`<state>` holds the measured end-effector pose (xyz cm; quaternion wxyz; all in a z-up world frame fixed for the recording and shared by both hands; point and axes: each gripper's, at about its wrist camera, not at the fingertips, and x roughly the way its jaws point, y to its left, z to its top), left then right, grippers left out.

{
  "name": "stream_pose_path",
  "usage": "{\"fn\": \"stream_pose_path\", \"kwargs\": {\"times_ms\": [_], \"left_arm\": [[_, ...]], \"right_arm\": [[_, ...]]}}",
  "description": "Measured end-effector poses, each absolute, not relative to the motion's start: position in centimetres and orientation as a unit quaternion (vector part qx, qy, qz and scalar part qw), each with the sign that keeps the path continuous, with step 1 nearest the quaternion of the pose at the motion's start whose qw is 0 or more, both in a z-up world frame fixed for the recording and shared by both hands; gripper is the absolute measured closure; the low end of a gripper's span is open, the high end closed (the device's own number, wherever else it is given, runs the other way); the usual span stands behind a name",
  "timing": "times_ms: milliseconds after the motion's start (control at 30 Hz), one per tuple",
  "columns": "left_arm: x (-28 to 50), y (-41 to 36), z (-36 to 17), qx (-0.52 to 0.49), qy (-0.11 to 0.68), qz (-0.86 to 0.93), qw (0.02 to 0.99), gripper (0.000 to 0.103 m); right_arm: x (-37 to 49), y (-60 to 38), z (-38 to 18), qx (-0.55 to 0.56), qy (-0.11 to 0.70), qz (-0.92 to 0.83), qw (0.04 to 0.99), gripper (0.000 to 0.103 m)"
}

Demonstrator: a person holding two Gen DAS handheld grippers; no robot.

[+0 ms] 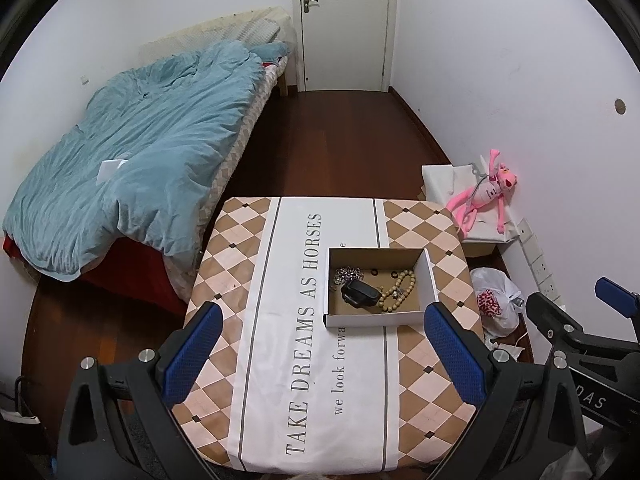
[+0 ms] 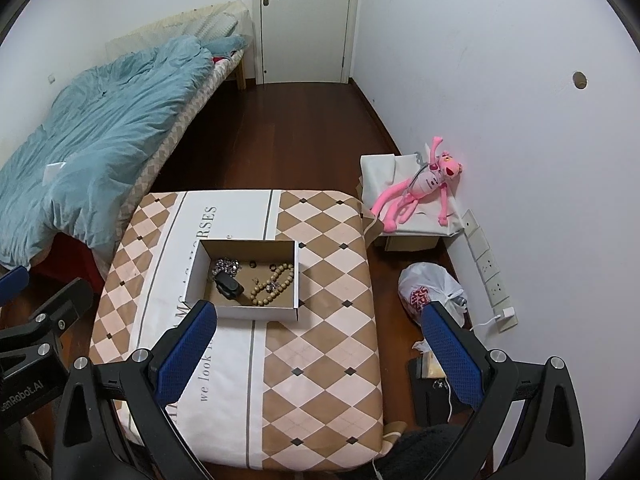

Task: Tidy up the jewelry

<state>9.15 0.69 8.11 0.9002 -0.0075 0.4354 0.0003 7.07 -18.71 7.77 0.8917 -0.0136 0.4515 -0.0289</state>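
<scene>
**Bedroom table, both grippers idle**

Bedroom, checkered table [image 1: 224,264] beside bed [image 1: 132,152]. Box [image 1: 376,317] sits on it, holding beads [image 1: 400,288], a black case [image 1: 360,294] and a silver tangle [image 1: 347,274] (small rings too, hard to resolve). My left gripper [image 1: 324,354] and right gripper [image 2: 318,354] both gape wide, holding nothing, hovering short of the box.

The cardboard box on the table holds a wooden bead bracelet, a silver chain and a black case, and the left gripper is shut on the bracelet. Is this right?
Not quite. The cardboard box does hold the wooden bead bracelet, silver chain and black case, but the left gripper holds nothing: the left wrist view shows its jaws wide open, short of the box.
</scene>
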Motion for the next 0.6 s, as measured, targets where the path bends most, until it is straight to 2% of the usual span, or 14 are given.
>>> {"fn": "stream_pose_path", "kwargs": {"times_ms": [600], "left_arm": [[9.2,0.76,7.16,-0.006,0.437,0.006,0.899,0.0]], "right_arm": [[6.87,-18.83,6.95,-0.011,0.461,-0.029,0.887,0.0]]}}
